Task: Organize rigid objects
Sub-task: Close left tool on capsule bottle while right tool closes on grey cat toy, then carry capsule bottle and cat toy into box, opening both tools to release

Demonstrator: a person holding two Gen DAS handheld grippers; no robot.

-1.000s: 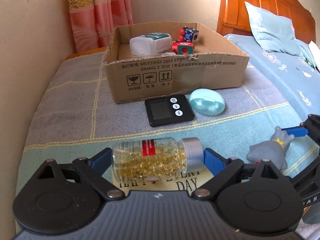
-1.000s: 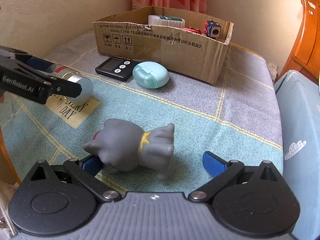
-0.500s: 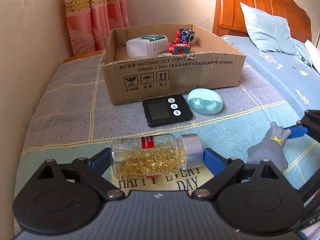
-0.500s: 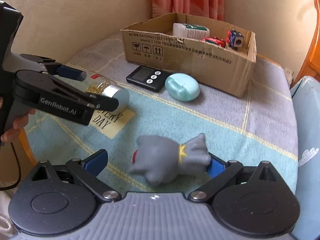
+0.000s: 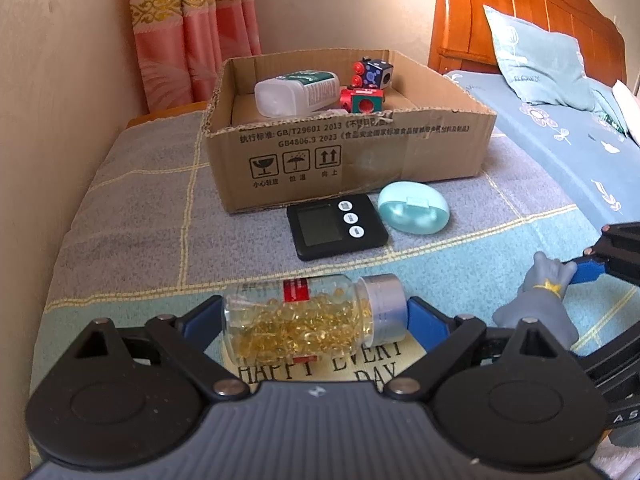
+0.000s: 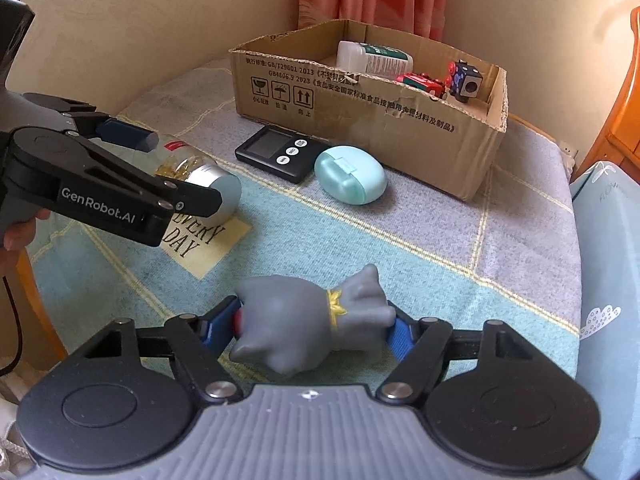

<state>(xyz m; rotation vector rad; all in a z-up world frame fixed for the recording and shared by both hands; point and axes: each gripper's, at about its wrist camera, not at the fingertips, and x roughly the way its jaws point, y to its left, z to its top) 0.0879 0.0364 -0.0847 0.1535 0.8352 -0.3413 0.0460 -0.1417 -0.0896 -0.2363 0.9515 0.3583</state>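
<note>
I'm angling both grippers downward over the bed's near edge: the left gripper (image 5: 316, 316) is clamping the capsule bottle (image 5: 308, 322) end to end. My right gripper (image 6: 316, 330), jaws just closing, is squeezing the grey toy (image 6: 308, 328).

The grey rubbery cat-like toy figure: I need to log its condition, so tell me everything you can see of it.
The grey rubbery cat-like toy figure looks soft and matte, with pointed ears, a yellow collar and a red spot near its head. It lies on its side on the checked cloth, crosswise between the right gripper pads, which have just been closing and now touch both ends.
</note>
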